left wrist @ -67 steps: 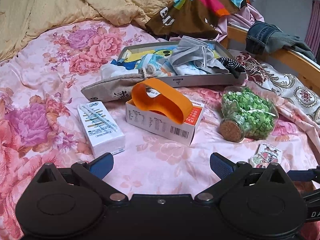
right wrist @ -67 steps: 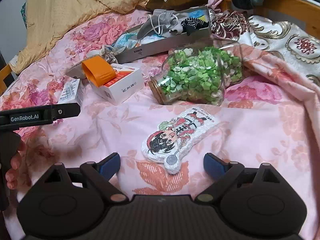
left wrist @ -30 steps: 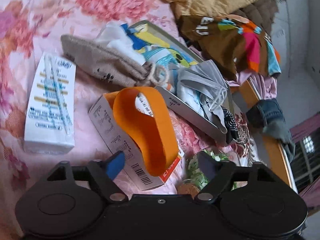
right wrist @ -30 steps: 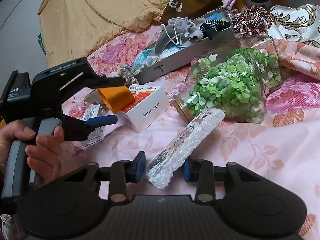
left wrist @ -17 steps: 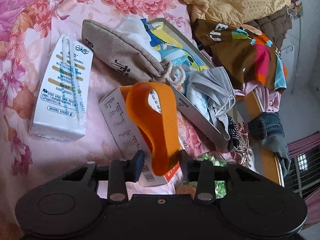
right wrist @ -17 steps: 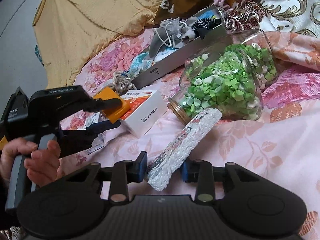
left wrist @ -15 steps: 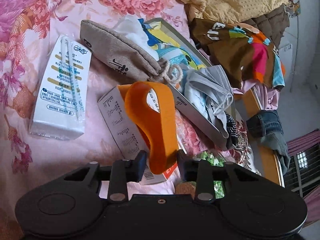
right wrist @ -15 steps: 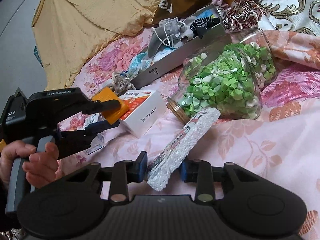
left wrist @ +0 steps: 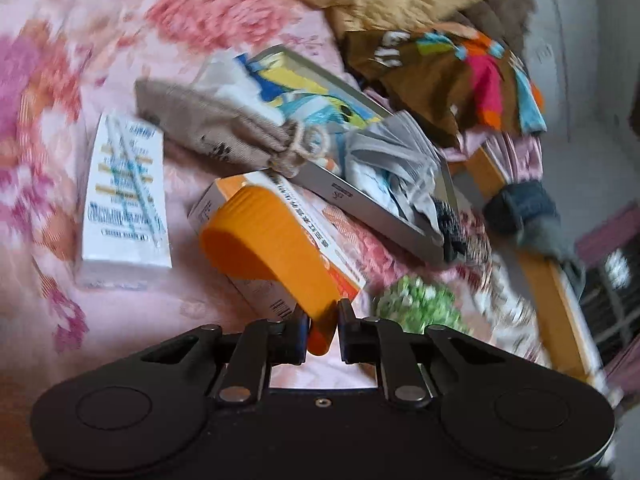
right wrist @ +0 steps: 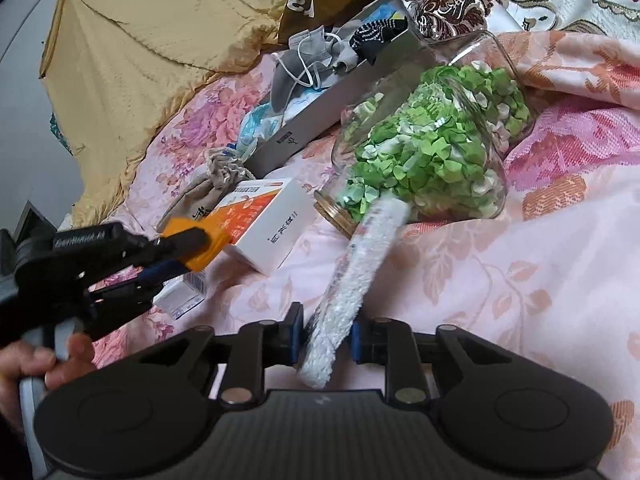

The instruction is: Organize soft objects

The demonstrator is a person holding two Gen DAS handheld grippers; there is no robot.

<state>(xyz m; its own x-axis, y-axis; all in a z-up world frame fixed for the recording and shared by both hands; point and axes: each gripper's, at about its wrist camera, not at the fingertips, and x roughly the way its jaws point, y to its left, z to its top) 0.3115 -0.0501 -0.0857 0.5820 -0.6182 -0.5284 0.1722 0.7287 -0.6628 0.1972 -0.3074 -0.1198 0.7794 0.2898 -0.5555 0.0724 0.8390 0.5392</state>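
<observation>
Left gripper [left wrist: 323,326] closing onto orange band [left wrist: 276,248], now flattened and lifting off the box [left wrist: 340,258], right gripper [right wrist: 325,340] closing on white pad [right wrist: 352,288], tilted edge-up

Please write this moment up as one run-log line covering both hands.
left gripper: closing on orange band | right gripper: closing on white foam sticker | gray tray: holds face mask

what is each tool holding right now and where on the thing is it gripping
Both tools' jaws are closing. The left tool pinches the orange band at its near end. The right tool grips the white padded patch edge-on, near its lower end.
</observation>
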